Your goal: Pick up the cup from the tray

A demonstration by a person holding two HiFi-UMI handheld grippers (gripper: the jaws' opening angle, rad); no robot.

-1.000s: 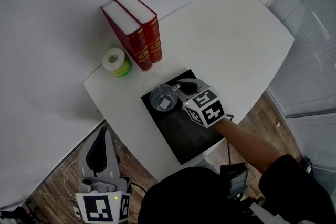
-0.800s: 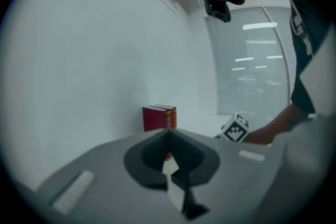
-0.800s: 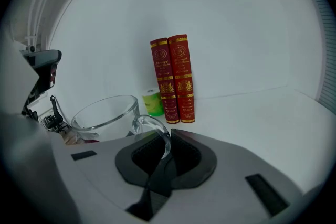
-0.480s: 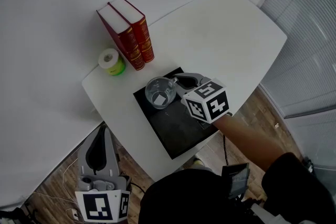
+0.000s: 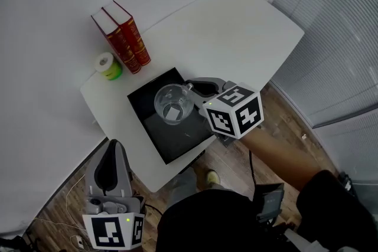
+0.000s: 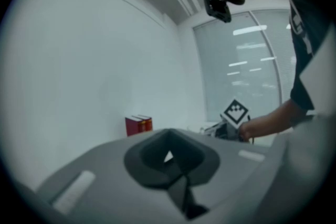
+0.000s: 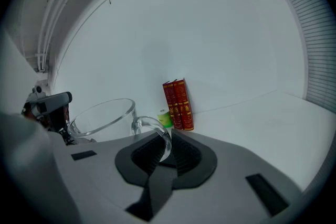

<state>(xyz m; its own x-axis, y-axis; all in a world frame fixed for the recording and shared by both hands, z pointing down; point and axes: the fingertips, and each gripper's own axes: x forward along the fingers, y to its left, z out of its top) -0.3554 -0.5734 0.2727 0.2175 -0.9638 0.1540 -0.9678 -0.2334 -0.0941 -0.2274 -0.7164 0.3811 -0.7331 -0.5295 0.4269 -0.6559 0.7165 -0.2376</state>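
Observation:
A clear glass cup point(image 5: 173, 104) with a handle hangs in the air over the black tray point(image 5: 143, 104), lifted off it. My right gripper point(image 5: 194, 90) is shut on the cup's handle, and its marker cube point(image 5: 235, 112) sits just behind. In the right gripper view the handle point(image 7: 156, 136) is pinched between the ribbed pads of the right gripper point(image 7: 160, 152), and the cup's bowl point(image 7: 102, 118) stands out to the left. My left gripper point(image 5: 112, 146) is low at the bottom left, off the table, with its jaws closed on nothing; its view shows the left gripper point(image 6: 169, 157) the same.
The tray lies on a white table point(image 5: 236, 32) near its front corner. Two red books point(image 5: 121, 38) stand upright at the table's back edge, with a green and white roll point(image 5: 108, 66) beside them. Window blinds run along the right. Below is wooden floor.
The right gripper has risen with the cup, which now looks larger and clear of the tray. The left gripper has barely shifted in the head view.

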